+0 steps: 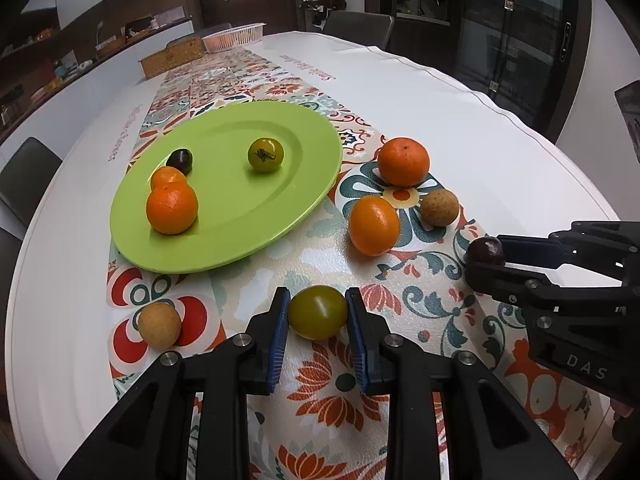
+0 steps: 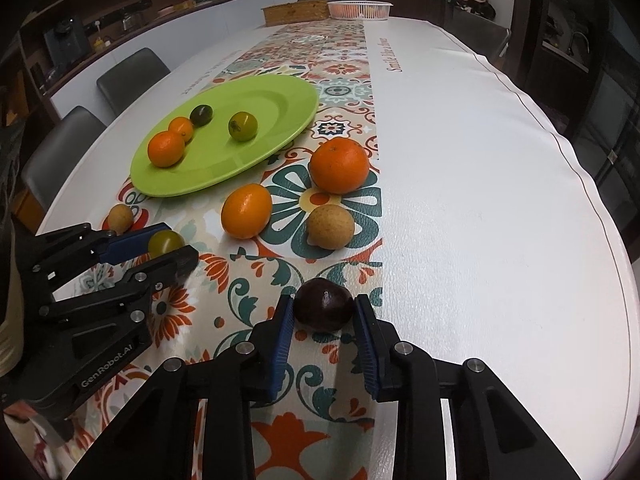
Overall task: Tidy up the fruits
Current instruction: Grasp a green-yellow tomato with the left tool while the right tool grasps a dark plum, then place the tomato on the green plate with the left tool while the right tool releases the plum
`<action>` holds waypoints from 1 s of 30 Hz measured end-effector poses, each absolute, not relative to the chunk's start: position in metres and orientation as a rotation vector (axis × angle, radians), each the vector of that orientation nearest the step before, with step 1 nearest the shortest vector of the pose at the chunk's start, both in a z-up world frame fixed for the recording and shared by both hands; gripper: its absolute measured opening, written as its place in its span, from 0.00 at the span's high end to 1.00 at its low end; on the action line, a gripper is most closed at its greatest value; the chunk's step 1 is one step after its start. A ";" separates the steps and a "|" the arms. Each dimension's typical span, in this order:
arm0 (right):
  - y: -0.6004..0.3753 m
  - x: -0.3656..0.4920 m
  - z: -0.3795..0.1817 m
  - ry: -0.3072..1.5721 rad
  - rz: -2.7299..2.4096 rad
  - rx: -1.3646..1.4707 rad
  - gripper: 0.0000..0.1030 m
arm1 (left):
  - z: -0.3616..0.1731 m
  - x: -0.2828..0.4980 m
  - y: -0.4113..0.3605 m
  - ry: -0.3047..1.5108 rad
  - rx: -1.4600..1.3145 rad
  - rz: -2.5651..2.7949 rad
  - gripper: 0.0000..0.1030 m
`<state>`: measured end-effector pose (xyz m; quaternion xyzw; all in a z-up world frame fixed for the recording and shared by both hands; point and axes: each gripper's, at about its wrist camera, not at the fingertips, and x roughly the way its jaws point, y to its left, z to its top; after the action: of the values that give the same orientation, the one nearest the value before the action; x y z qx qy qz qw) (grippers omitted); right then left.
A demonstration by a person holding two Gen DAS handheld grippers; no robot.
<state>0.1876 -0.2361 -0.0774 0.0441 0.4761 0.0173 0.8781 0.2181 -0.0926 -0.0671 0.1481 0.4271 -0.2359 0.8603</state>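
Note:
My left gripper point(image 1: 318, 300) is shut on a green tomato point(image 1: 317, 312) that rests on the patterned cloth. My right gripper point(image 2: 324, 306) is shut on a dark purple fruit point(image 2: 324, 309), also low on the cloth. In the right wrist view the left gripper point(image 2: 176, 246) shows at the left with the green tomato point(image 2: 165, 242) between its pads. A green plate point(image 1: 224, 224) holds two oranges point(image 1: 172, 208), a dark fruit point(image 1: 181, 160) and a green tomato point(image 1: 265, 155). Loose on the cloth lie two oranges point(image 1: 403, 161) point(image 1: 374, 225) and two tan fruits point(image 1: 439, 207) point(image 1: 159, 325).
A wicker box point(image 1: 173, 56) and a white basket point(image 1: 234, 36) stand at the table's far end. Grey chairs point(image 2: 132, 76) line the left side. The white tablecloth point(image 2: 480, 168) stretches to the right, ending at the table's curved edge.

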 end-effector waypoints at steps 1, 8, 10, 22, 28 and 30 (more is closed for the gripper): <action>-0.236 0.187 -0.077 0.992 0.037 0.093 0.69 | -0.066 0.217 -0.092 0.894 0.309 -0.495 0.73; -0.234 0.183 -0.068 0.970 0.051 0.091 0.69 | -0.057 0.212 -0.091 0.876 0.292 -0.498 0.73; -0.233 0.181 -0.063 0.958 0.057 0.086 0.69 | -0.052 0.211 -0.090 0.868 0.286 -0.497 0.73; -0.224 0.173 -0.024 0.858 0.104 0.072 0.69 | -0.014 0.199 -0.081 0.796 0.240 -0.479 0.73; -0.219 0.177 -0.005 0.810 0.130 0.061 0.69 | 0.006 0.199 -0.074 0.749 0.226 -0.465 0.73; -0.217 0.180 0.001 0.796 0.139 0.060 0.69 | 0.012 0.201 -0.072 0.736 0.223 -0.461 0.73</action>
<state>0.1802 -0.2169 0.0006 0.0291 0.3870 0.0674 0.9191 0.2014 -0.0716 0.0116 0.1077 0.3556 -0.2230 0.9012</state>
